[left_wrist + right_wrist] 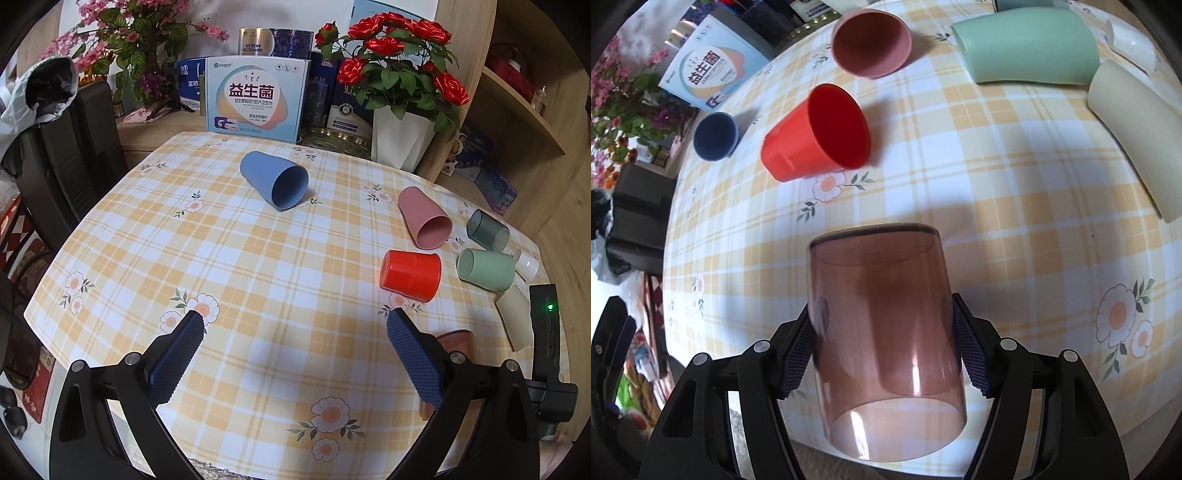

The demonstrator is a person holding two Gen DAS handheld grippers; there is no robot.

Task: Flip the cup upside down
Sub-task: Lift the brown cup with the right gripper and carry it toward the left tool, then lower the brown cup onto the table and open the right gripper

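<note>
The right claw [882,354] is clenched on a translucent brown cup [886,332] over the checked bench [997,177] (closed base toward 12 o'clock, open mouth toward the camera). The left claw [295,321] hangs released, empty; a red cup [816,134] lies at 11 o'clock.

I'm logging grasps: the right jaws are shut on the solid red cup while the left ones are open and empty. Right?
Not quite. The right gripper is shut on the translucent brown cup, as the right wrist view shows; the red cup lies free. The left gripper is open and empty.
</note>
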